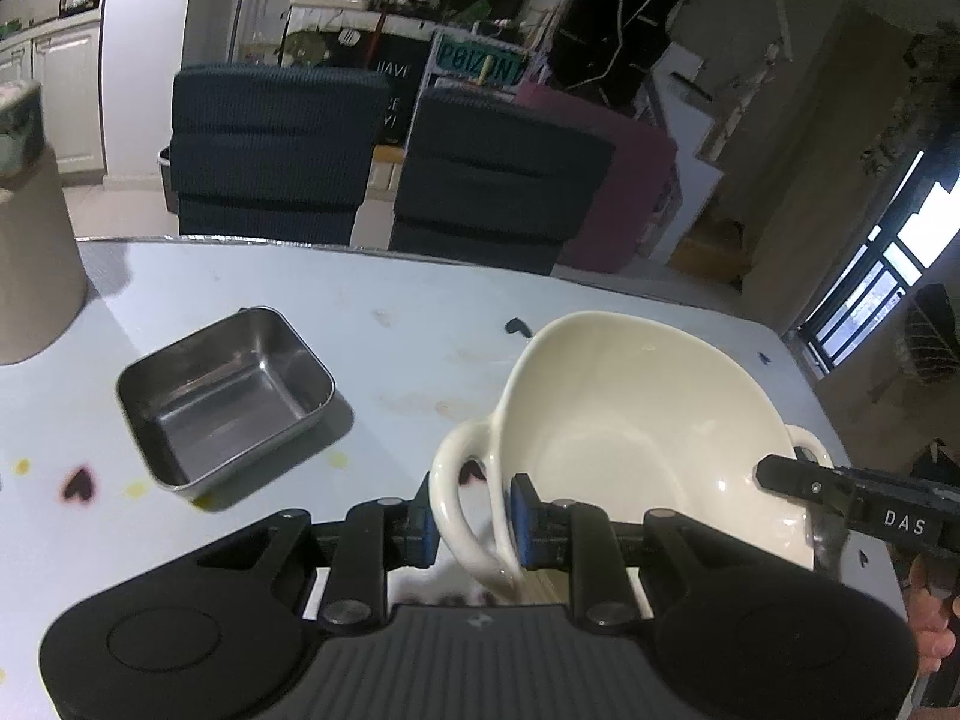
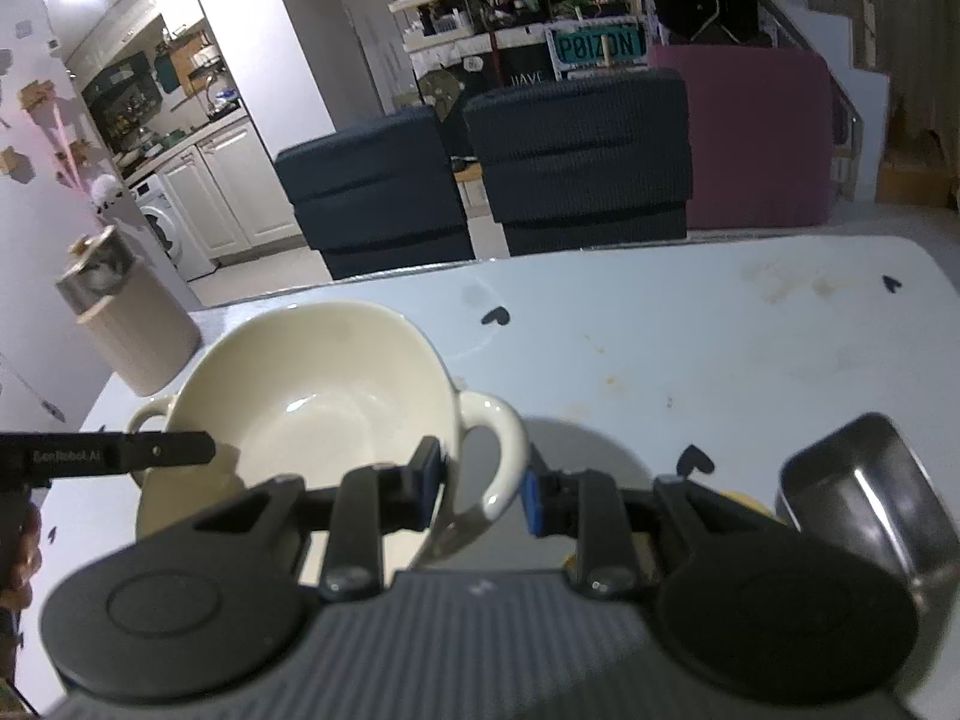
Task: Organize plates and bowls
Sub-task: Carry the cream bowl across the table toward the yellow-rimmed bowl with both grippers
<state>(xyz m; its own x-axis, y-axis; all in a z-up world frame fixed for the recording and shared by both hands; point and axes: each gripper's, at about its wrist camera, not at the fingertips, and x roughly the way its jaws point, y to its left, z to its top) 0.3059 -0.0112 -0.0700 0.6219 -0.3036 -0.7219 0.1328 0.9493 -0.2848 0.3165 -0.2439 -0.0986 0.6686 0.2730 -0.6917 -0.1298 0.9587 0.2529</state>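
Observation:
A cream bowl (image 1: pixel 630 420) with two loop handles hangs tilted a little above the pale table (image 1: pixel 390 300); its shadow lies under it. My left gripper (image 1: pixel 471 519) is shut across the bowl's left handle (image 1: pixel 450 480), with the blue pads (image 1: pixel 521 519) pressing on it. In the right wrist view my right gripper (image 2: pixel 480 492) is shut across the opposite handle (image 2: pixel 501 438) of the same bowl (image 2: pixel 312 384). Each view shows the other gripper's black finger at the far handle. A rectangular steel dish (image 1: pixel 228 396) rests empty on the table to the left of the bowl.
A beige canister (image 1: pixel 30 276) stands at the table's left end. Two dark chairs (image 1: pixel 276 150) are pushed up behind the far edge. The steel dish (image 2: pixel 870 498) sits close beside my right gripper. A person's hand (image 1: pixel 933 630) holds the right gripper.

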